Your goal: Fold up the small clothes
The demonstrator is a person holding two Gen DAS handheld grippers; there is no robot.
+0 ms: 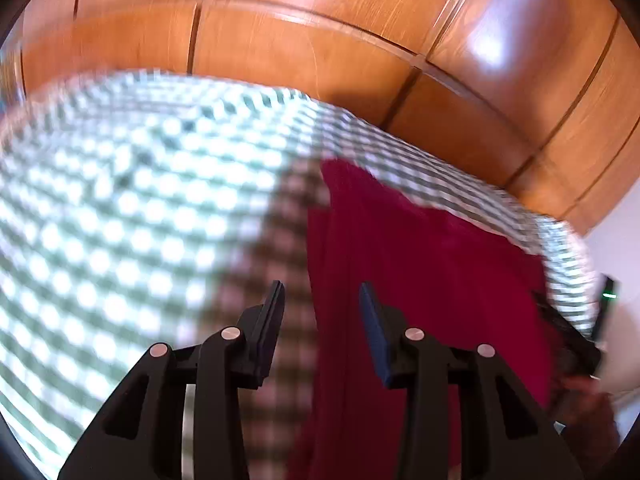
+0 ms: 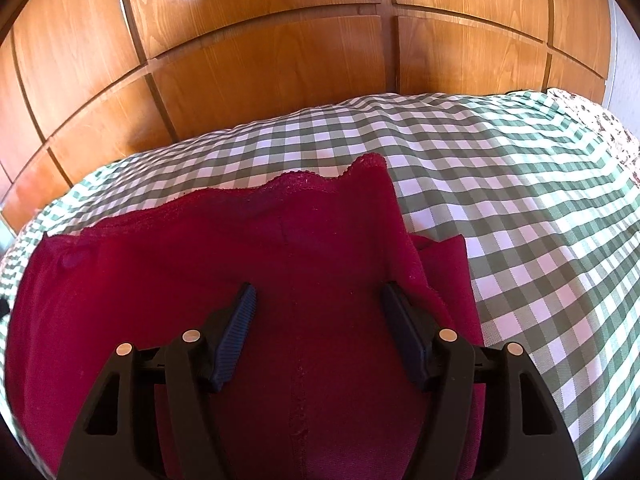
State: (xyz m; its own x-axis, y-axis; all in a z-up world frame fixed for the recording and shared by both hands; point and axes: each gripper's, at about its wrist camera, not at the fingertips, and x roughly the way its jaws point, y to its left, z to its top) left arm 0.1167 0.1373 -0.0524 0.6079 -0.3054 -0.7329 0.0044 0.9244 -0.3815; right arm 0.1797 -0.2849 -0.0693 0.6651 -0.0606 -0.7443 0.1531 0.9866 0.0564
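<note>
A dark red garment (image 2: 248, 264) with a scalloped lace edge lies on the green-and-white checked cloth (image 2: 500, 200). In the right wrist view my right gripper (image 2: 318, 298) is open just above the garment's middle, with nothing between its fingers. In the blurred left wrist view the same garment (image 1: 420, 248) lies at the right. My left gripper (image 1: 322, 294) is open and empty over the garment's left edge, its left finger (image 1: 274, 308) over the checked cloth (image 1: 120, 208). The other gripper (image 1: 576, 340) shows at the far right of that view.
A wall of glossy wooden panels (image 2: 280, 48) stands behind the checked surface. A floral patterned fabric (image 2: 608, 128) lies at the far right edge of the surface. A white wall (image 1: 616, 232) shows at the right of the left wrist view.
</note>
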